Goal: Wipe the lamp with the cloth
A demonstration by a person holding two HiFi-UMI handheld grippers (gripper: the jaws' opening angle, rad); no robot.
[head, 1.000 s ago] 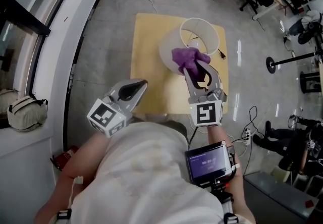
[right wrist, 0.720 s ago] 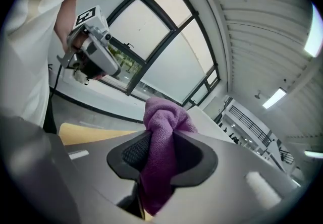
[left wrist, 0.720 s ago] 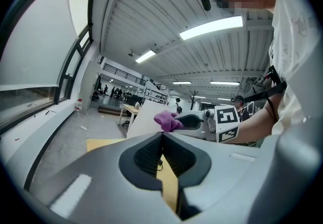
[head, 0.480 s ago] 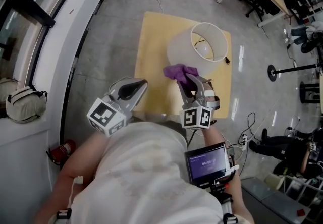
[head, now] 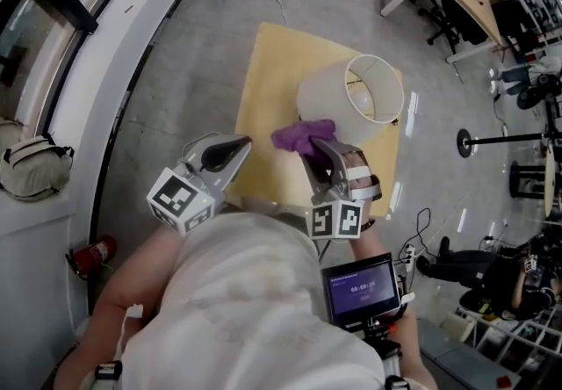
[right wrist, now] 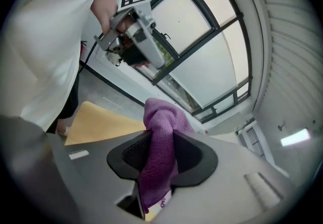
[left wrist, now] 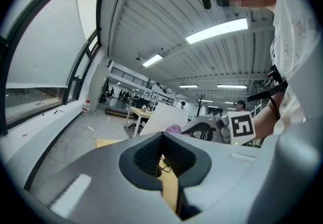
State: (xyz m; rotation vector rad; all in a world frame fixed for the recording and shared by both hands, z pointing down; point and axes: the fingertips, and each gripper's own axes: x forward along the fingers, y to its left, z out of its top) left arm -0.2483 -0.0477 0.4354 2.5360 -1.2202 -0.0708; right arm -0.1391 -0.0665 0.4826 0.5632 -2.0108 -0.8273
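White drum-shaded lamp (head: pixel 332 97) sat on the pale yellow square surface (head: pixel 263 72); right tongs (head: pixel 318 148) were clamped on the purple cloth (head: pixel 300 133), bunched against the shade's near side; left tongs (head: pixel 239 148) were closed and empty, off to the side; a red fire extinguisher (head: pixel 93 252) lay on the floor.

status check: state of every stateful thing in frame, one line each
lamp, standing on the table; lit or not, cannot tell
cloth, bunched, at the shade's lower side; contact not clear
right gripper, jaws closed on the cloth
left gripper, jaws together, empty, apart from the lamp
screen, lit
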